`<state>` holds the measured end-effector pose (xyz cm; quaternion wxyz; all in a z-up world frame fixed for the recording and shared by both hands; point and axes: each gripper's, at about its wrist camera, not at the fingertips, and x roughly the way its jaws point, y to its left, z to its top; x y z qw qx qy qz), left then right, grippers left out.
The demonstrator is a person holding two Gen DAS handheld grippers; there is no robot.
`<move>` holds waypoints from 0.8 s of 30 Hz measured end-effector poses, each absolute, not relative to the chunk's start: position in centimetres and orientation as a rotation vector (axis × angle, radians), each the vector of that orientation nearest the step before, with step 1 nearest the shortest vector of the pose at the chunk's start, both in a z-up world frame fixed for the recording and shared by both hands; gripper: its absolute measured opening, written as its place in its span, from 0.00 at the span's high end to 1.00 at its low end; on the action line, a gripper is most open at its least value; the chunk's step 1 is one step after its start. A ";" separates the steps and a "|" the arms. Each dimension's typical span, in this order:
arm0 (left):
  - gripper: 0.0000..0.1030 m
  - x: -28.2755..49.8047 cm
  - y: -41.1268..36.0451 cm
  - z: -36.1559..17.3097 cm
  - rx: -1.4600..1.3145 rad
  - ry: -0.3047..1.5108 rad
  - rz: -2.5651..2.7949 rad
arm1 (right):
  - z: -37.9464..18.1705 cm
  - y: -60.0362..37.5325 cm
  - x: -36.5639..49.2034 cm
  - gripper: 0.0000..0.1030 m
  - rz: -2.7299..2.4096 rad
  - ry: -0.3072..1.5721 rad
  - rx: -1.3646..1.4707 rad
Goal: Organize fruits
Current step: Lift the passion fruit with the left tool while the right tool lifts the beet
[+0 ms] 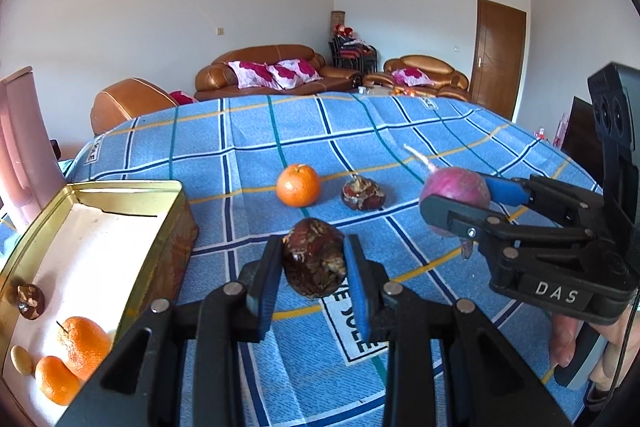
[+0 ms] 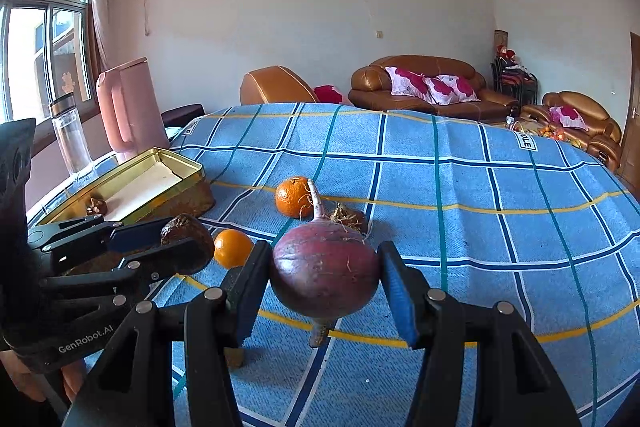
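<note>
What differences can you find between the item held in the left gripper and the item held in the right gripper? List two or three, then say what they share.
The brown scaly fruit in the left gripper is dark brown with a rough, flaky skin; the red radish in the right gripper is purplish red and smooth.
The radish has a pale tapering root; the brown scaly fruit has none.
The radish looks bigger.
Both are roundish, clamped between blue pads and held above the blue checked cloth.
</note>
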<state>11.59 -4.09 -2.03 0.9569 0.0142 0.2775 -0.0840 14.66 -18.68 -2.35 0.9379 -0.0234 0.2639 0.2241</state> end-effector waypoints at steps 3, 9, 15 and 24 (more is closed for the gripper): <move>0.68 11.2 -3.9 -1.8 0.027 0.535 -0.161 | -2.2 -18.8 14.4 0.45 0.463 0.521 -0.046; 0.68 10.8 -3.9 -1.5 0.032 0.508 -0.152 | -2.0 -19.1 13.8 0.45 0.469 0.489 -0.043; 0.68 10.3 -3.8 -1.3 0.036 0.479 -0.140 | -1.7 -19.2 13.4 0.45 0.470 0.461 -0.044; 0.68 9.2 -3.8 -0.9 0.040 0.427 -0.131 | -1.4 -19.2 12.6 0.45 0.476 0.411 -0.051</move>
